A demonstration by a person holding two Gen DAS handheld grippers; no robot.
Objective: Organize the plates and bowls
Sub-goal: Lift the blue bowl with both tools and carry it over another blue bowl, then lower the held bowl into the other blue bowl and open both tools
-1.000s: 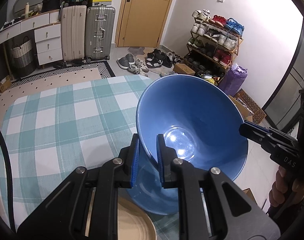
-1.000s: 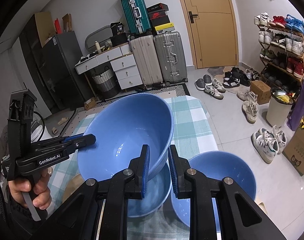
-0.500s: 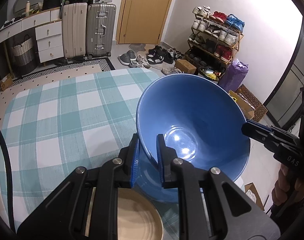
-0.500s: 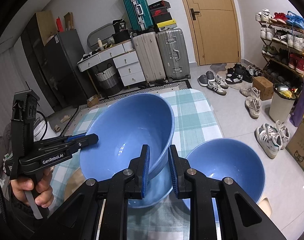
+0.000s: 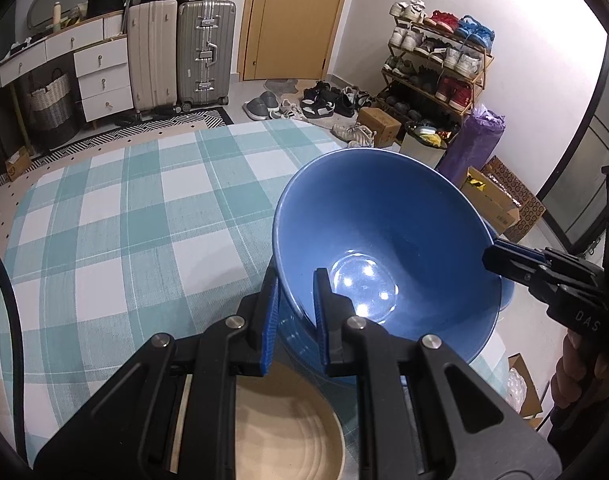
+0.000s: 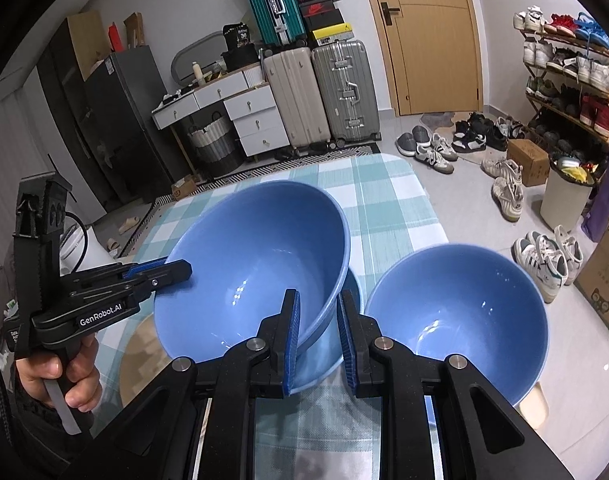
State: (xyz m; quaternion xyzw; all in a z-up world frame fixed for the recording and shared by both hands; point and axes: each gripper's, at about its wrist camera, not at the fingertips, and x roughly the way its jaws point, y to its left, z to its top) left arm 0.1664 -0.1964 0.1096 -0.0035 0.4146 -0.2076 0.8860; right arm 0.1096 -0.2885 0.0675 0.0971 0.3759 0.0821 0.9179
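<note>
Midway through stacking: large blue bowl (image 6: pixel 256 272), glossy and tilted, clenched at opposite rims by left gripper (image 5: pixel 294 308) fingers and right gripper (image 6: pixel 318 336) fingers, hanging just above another blue bowl (image 6: pixel 350 300) on the checked tabletop (image 5: pixel 124 220), third blue bowl (image 6: pixel 456 320) beside it unstacked, tan plate (image 5: pixel 288 436) nearer still loose.

Each camera sits just behind its own fingers, looking forward and steeply down at the table (image 5: pixel 116 216) from close range. The left wrist view faces the blue bowl (image 5: pixel 388 248) from its left side, the right wrist view from the opposite side. Both share that bowl (image 6: pixel 260 264), the checked tablecloth, the door and suitcases (image 6: pixel 324 96) beyond.
</note>
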